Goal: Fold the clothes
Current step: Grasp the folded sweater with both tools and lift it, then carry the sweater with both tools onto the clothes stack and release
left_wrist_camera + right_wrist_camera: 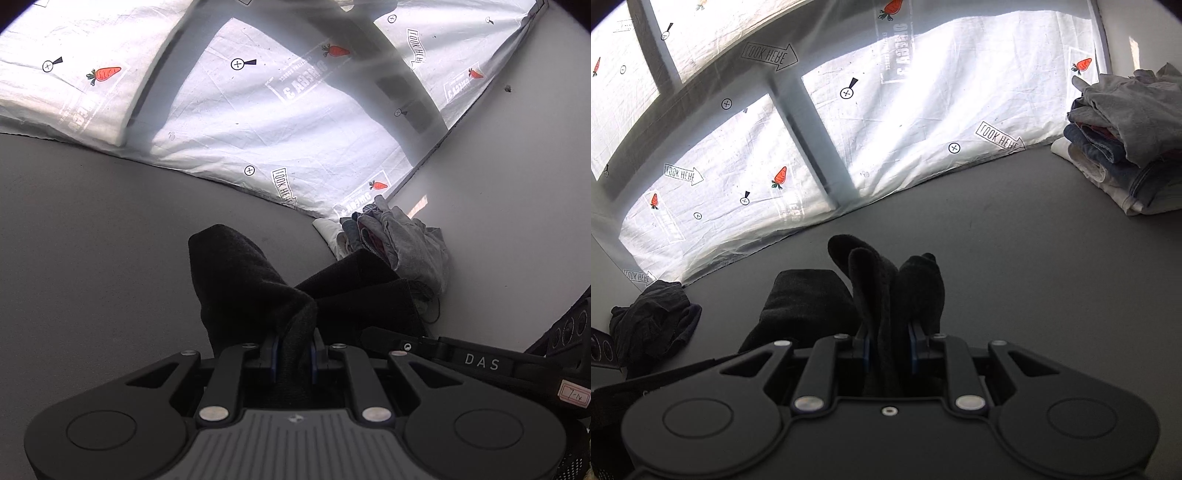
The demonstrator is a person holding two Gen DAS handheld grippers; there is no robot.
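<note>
A matte grey bench (1015,236) meets a crinkled white printed sheet (905,110) at its far edge. Both grippers, left (293,354) and right (889,350), pinch a fuzzy black garment (882,291) narrowly, near centre. Folded stack (1126,147) far right.

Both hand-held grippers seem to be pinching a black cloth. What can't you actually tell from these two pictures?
- What garment the black cloth is: bunched in both views, its lower part behind the left hand-held gripper and right hand-held gripper.
- How many pieces are in the folded pile: cut off by the right edge in the right wrist view.
- What the crumpled dark heap is: too dark.
</note>
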